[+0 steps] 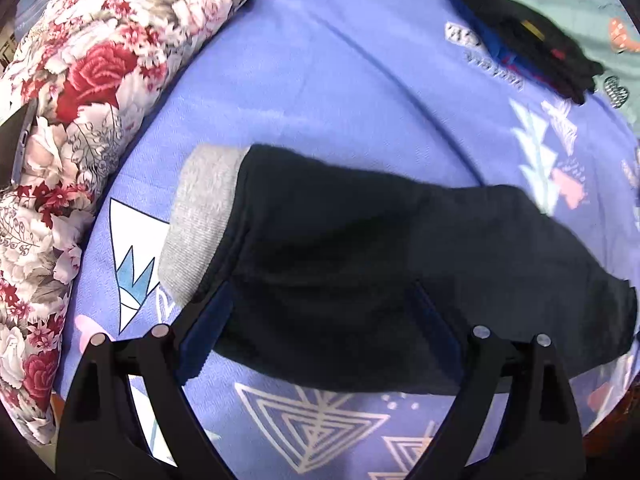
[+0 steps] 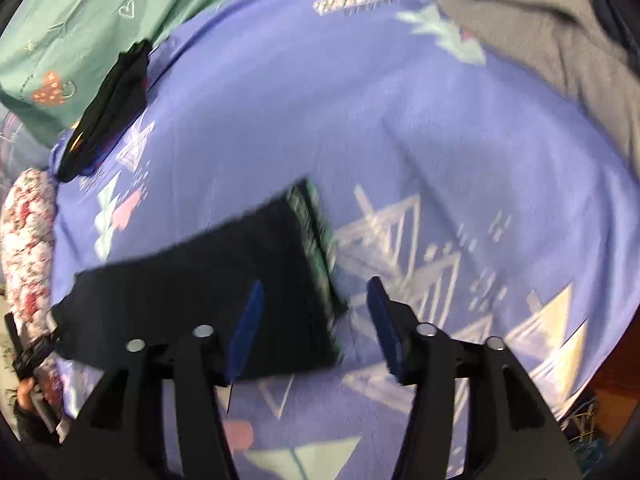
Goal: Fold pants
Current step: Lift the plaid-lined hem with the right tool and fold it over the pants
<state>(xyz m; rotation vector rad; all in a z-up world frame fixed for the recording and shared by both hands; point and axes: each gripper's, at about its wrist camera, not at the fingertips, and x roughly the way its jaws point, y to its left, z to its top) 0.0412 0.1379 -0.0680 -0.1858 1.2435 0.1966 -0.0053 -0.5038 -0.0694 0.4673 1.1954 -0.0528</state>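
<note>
Blue patterned bedsheet, floral quilt rolled alongside, green sheet beyond

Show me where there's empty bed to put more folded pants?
Bare blue sheet lies between the floral quilt, the dark pants and the folded stack. More lies right of the pants' waistband, below the grey garment. It's crowded around the stack and both grippers.

Lettering on the bedsheet is illegible.

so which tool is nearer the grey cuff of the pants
Left. The left tool is open over the pants beside the grey cuff; the right tool straddles the opposite striped end.
</note>
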